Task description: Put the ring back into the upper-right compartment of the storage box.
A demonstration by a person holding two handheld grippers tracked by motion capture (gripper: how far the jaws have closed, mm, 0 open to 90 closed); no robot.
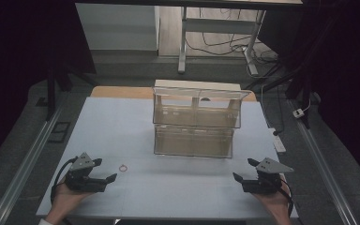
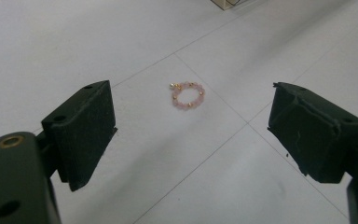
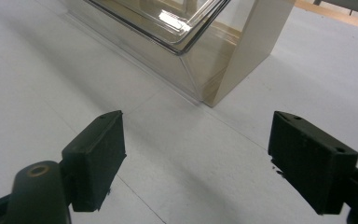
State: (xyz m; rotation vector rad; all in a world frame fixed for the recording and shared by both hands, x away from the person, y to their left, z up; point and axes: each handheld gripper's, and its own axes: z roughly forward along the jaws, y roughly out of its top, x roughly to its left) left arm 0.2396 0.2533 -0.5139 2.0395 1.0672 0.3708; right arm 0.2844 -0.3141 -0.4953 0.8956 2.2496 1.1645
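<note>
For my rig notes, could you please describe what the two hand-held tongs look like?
Both are black. The left tongs and right tongs each carry a grey three-cornered plate on top and trail a black cable. Each has two blocky jaws faced with rough black pads, and a brass-coloured ringed hole beside the left jaw.

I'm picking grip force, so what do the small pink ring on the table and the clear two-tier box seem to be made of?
The small pink beaded ring looks like pale pink stone or glass beads with tiny gold-coloured spacers, probably strung; semi-glossy. The clear two-tier box looks like hard transparent plastic, acrylic perhaps: see-through walls with bright glare on the rim. Its beige side panel appears opaque and matte.
</note>
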